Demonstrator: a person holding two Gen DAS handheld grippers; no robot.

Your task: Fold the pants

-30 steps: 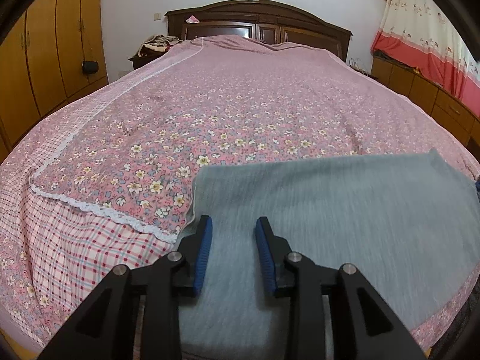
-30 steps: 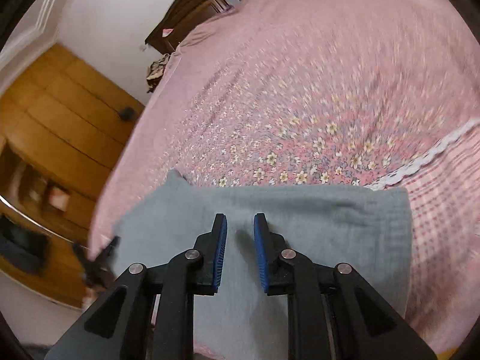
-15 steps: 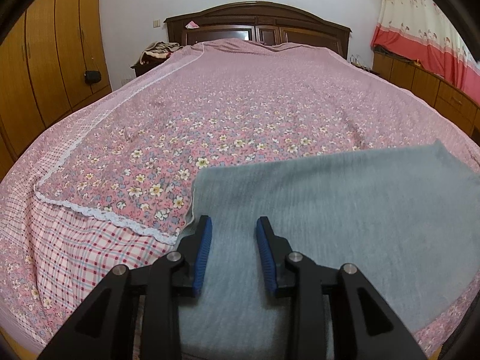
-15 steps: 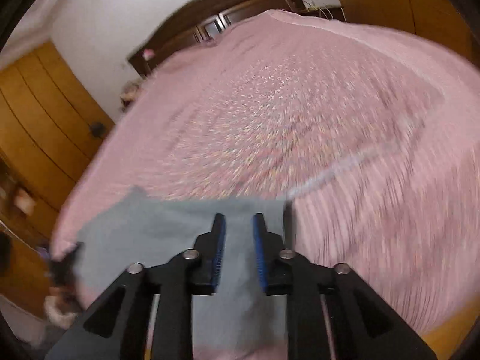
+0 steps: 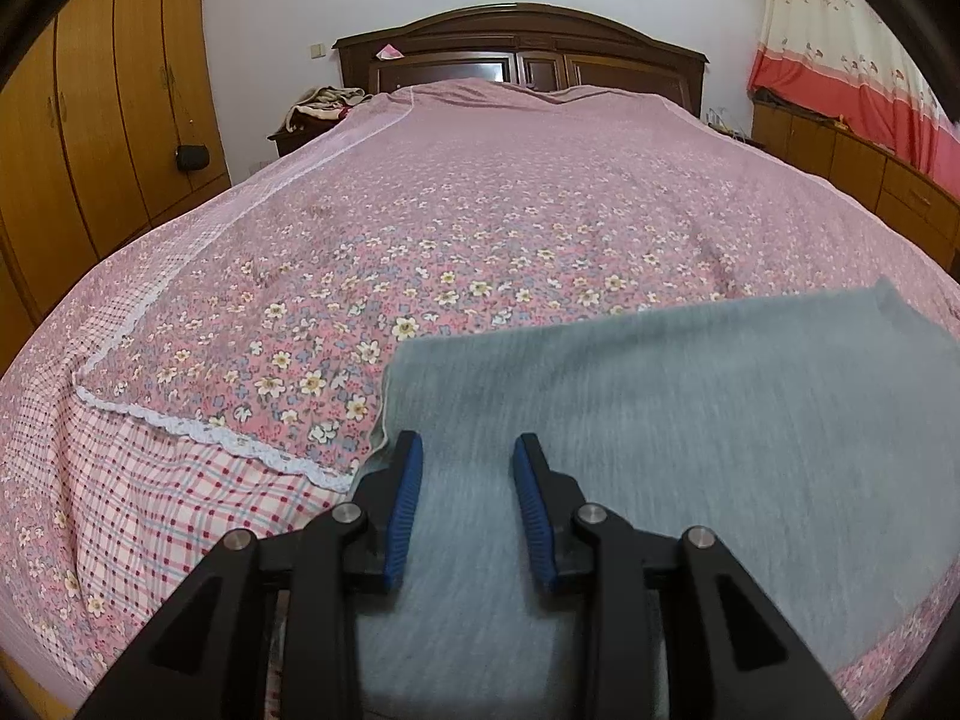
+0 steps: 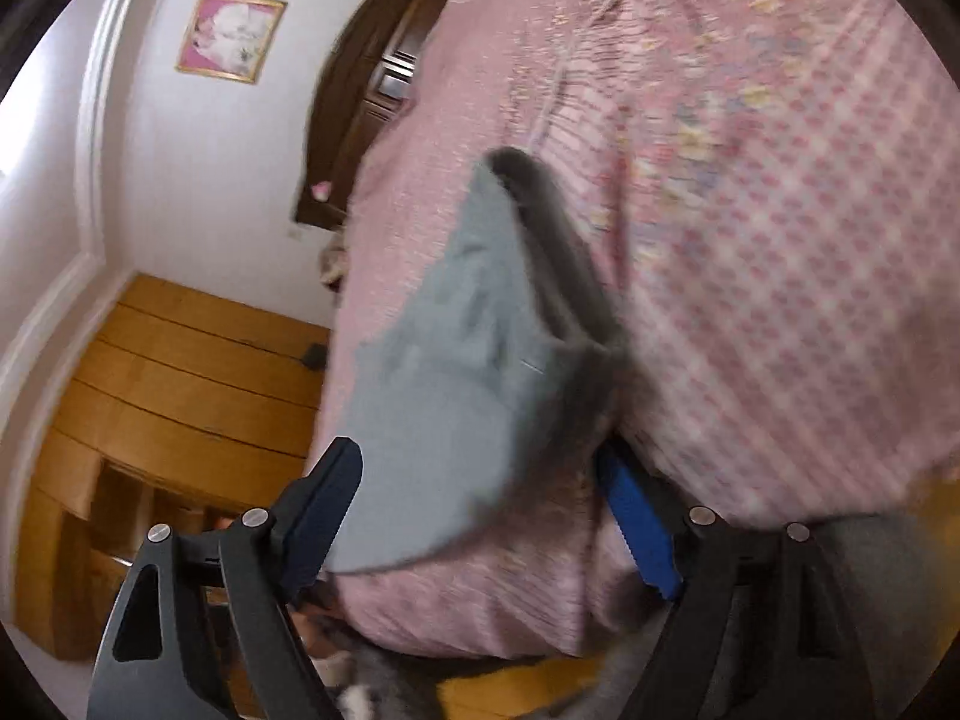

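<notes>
Grey pants [image 5: 690, 420] laid flat near the foot of the bed [image 5: 480, 210], on the floral bedspread [image 5: 420, 252], folded into a broad rectangle with the left edge just beside the lace-trimmed border. Left claw [image 5: 468, 492] low over the near left part of the fabric, blue pads apart, nothing between them; cloth visible in the gap but not pinched. Contact with the cloth not clear from this angle.

Right claw [image 6: 480, 516] spread wide, rolled hard to one side, view blurred by motion. Same grey pants [image 6: 456, 372] seen edge-on here, one end curling up off the bedspread [image 6: 780, 240]. Fabric in front of the open pads, not gripped. Wardrobe [image 6: 180, 396] and a framed picture [image 6: 231, 36] on the wall behind.

Step in hand, by judgement: between folds, one fold apparently done, both claws free and repositioning for the next. Task perhaps past the halfway mark, though layers under the top one hidden.

Next move likely calls for a pinch on each corner of one short end, through all layers, then a lift and carry over to the opposite end. Care needed at the curled end: soft knit, prone to slipping apart or bunching if only the top layer gets caught.
</notes>
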